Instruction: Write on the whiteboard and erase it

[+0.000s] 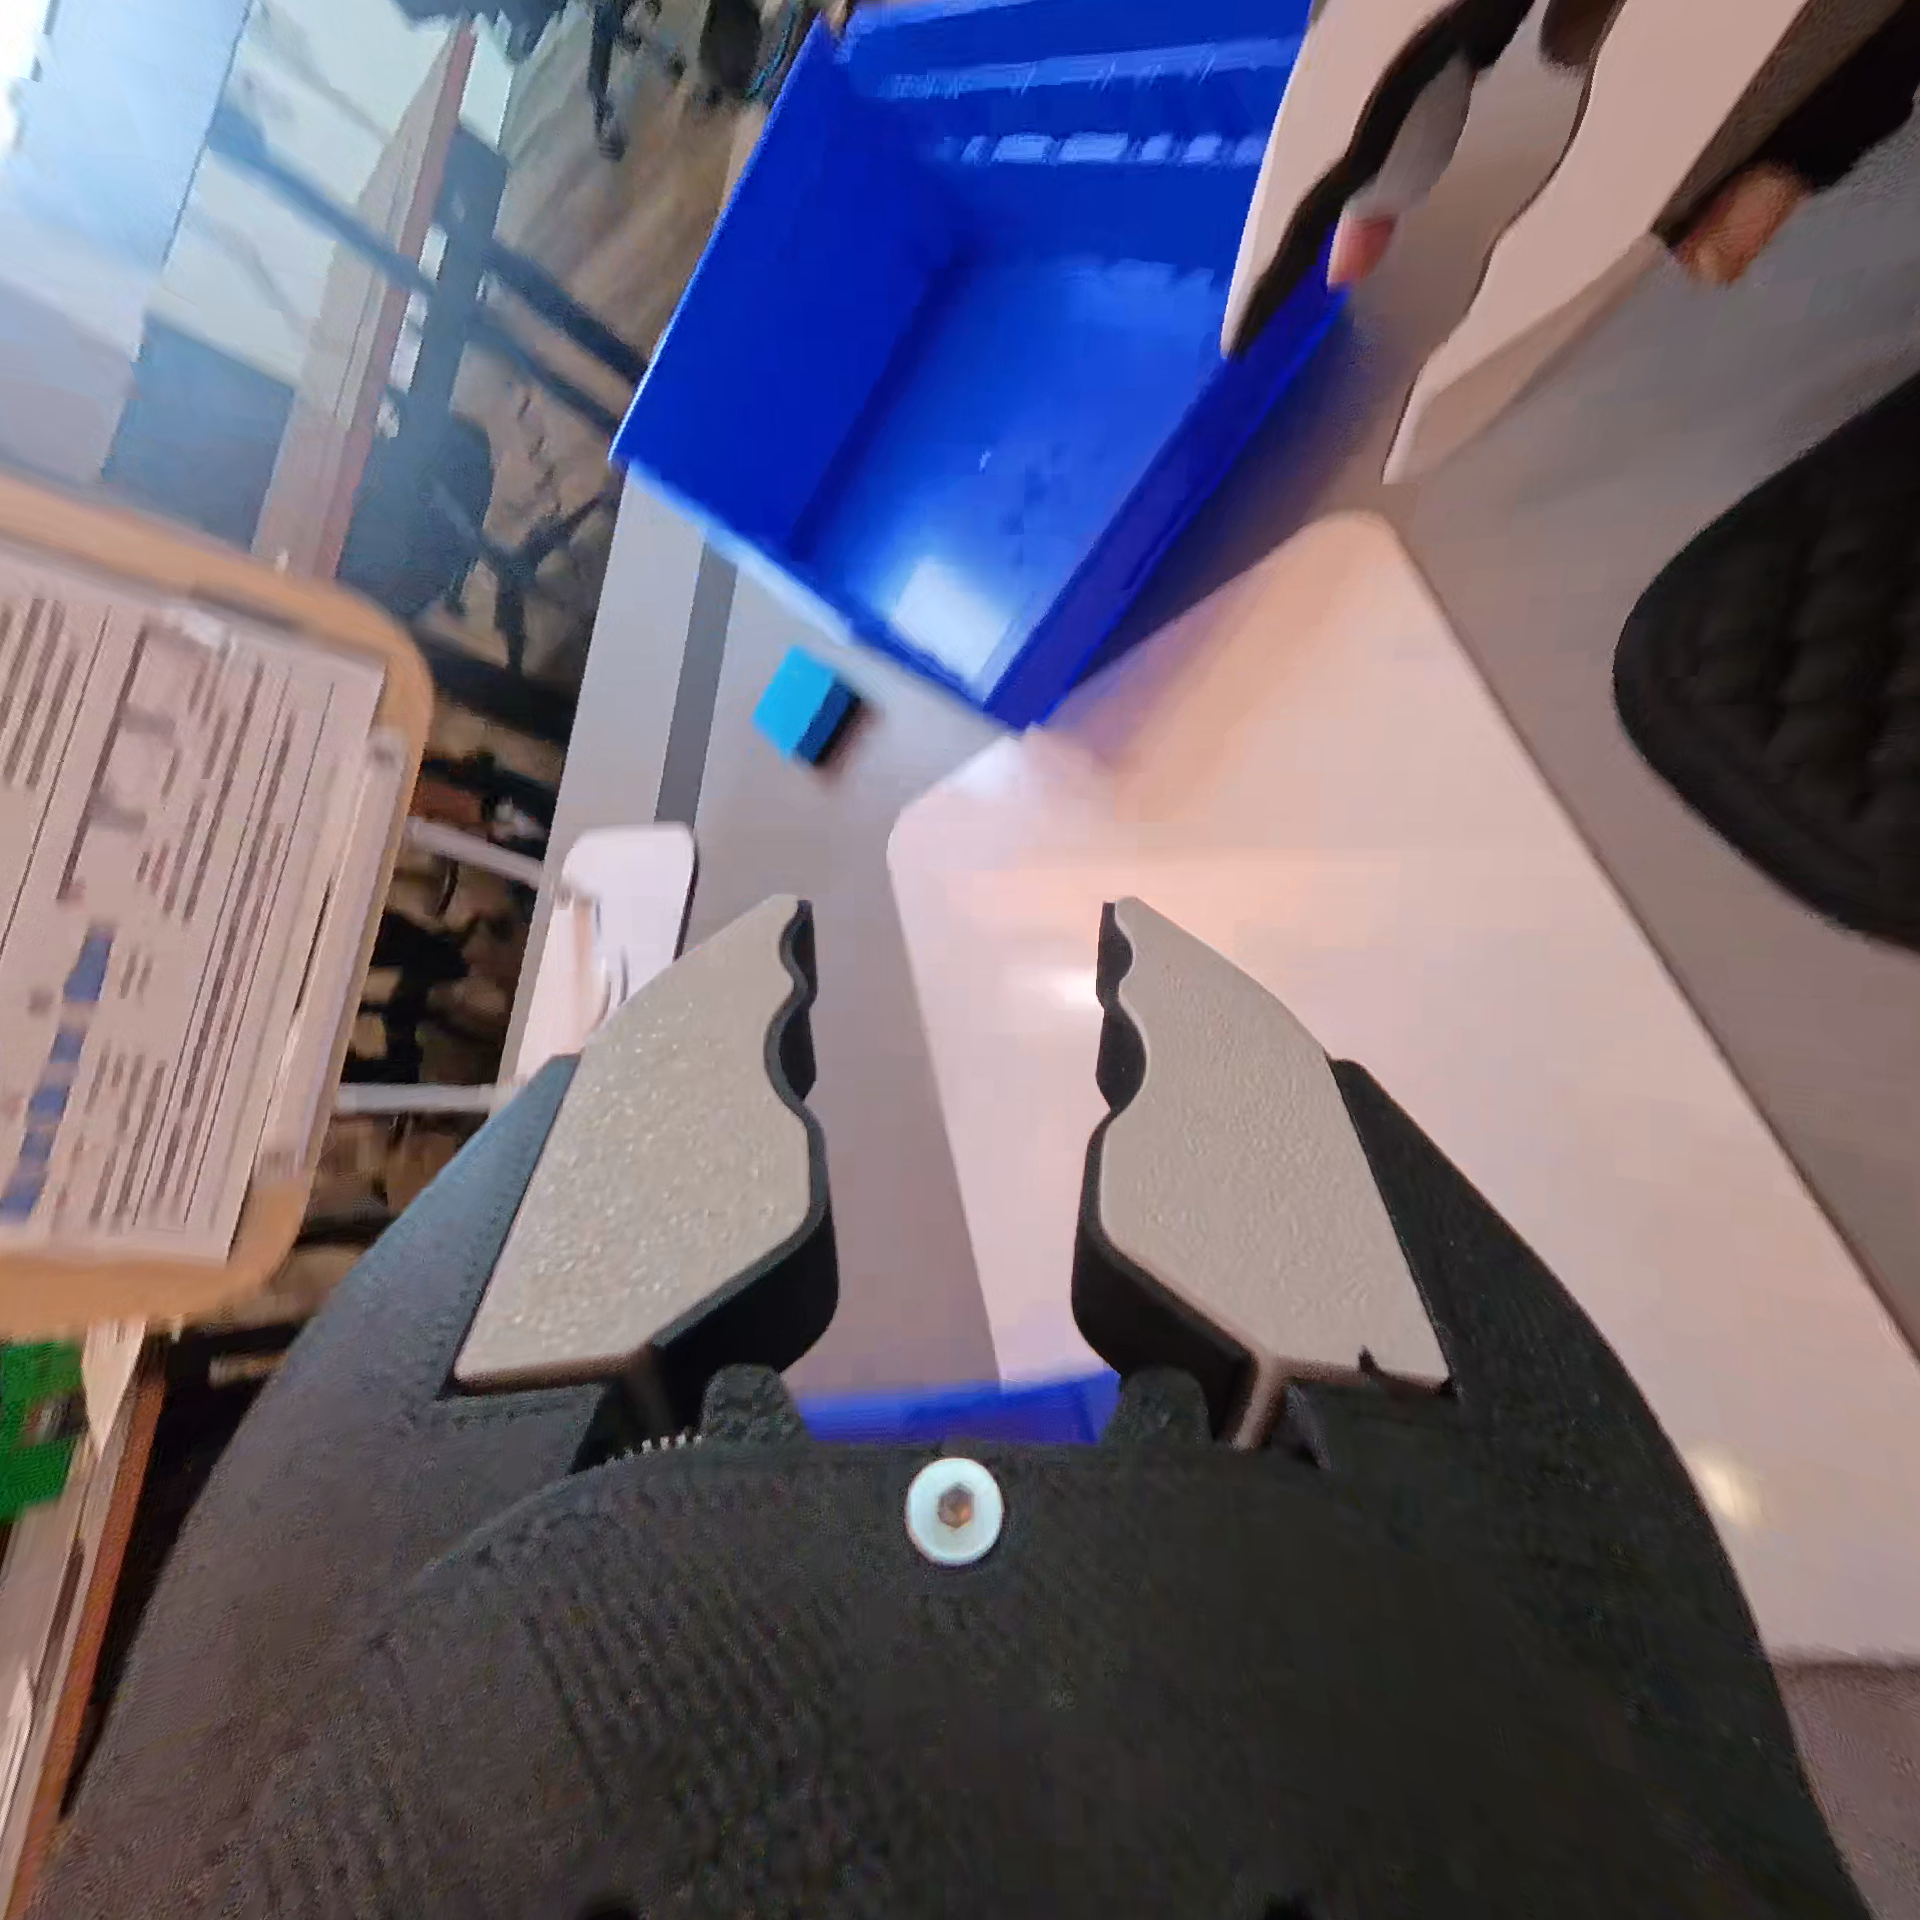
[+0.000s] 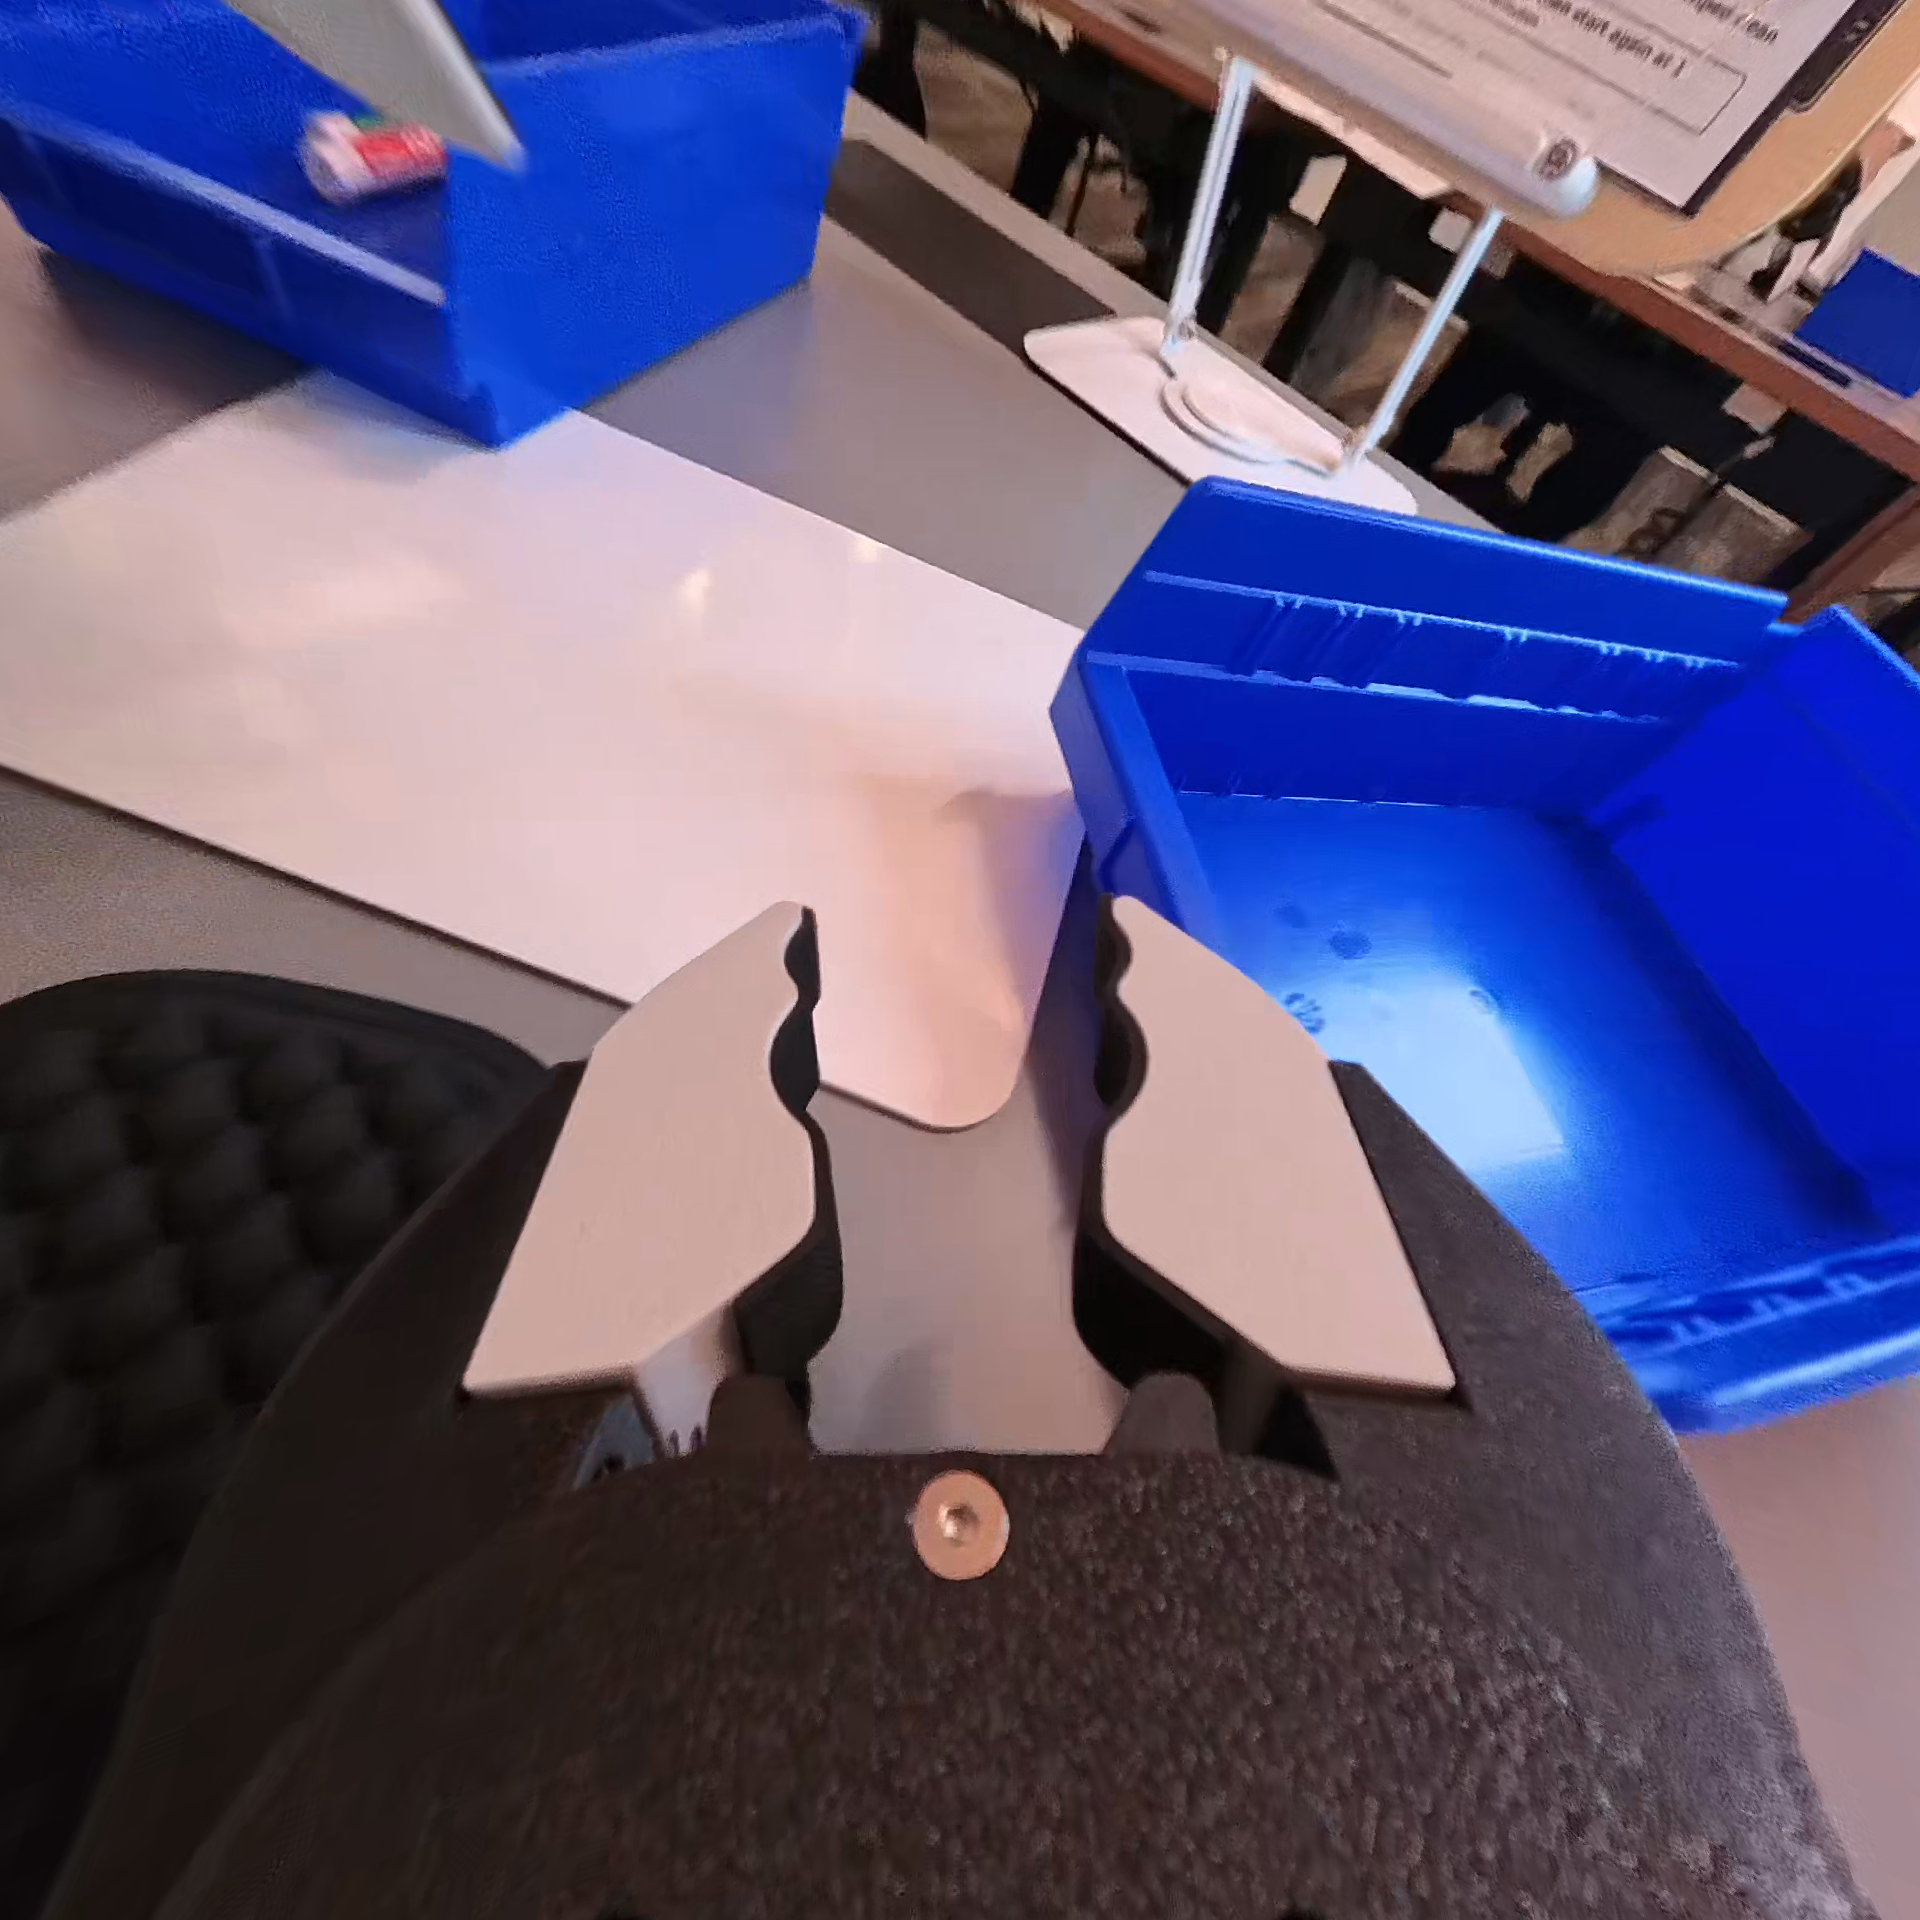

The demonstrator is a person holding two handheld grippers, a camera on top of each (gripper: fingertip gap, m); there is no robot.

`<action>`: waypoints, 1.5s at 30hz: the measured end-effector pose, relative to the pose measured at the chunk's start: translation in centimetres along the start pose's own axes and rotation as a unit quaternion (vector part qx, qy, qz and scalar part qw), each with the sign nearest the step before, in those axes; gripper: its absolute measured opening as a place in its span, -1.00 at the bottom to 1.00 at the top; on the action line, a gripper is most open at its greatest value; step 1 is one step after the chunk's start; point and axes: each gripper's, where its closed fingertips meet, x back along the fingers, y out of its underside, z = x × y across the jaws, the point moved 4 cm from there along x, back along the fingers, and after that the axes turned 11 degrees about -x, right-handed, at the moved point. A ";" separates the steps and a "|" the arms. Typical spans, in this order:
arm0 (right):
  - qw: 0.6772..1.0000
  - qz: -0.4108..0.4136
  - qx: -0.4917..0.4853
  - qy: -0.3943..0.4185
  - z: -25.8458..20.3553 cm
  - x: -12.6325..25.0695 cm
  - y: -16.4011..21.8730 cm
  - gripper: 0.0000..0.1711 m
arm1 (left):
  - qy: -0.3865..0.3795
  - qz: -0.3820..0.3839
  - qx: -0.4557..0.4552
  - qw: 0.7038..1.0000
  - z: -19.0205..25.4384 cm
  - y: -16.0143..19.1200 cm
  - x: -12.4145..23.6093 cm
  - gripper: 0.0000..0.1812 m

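Note:
The whiteboard is a blank white sheet lying flat on the grey table; it also shows in the left wrist view. A small blue eraser block lies on the table beyond the board's far corner. A short white, red and green pen-like thing lies in the far blue bin. My left gripper is open and empty, held above the board's edge. My right gripper is open and empty over the board's near corner, beside an empty blue bin. It also shows in the left wrist view.
A black quilted pad lies on the table at the board's near side. A paper sign on a clear stand with a white base stands at the table's far edge. The empty bin also shows in the left wrist view.

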 end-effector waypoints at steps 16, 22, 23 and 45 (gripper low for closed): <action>0.897 -0.396 0.167 0.101 5.8 -8.1 2.9 -0.58 | 0.137 -0.260 0.143 0.945 7.6 20.8 7.8 -0.26; 0.899 -0.377 0.195 0.104 6.4 -8.1 2.6 -0.66 | 0.162 -0.250 0.134 0.945 8.6 21.4 7.0 -0.51; 0.899 -0.370 0.205 0.113 6.4 -7.8 2.6 -0.65 | 0.167 -0.251 0.132 0.944 8.8 21.5 7.0 -0.62; 0.898 -0.317 0.259 0.164 8.8 0.9 6.7 -0.65 | 0.105 -0.247 0.135 0.954 8.2 22.6 6.7 -0.69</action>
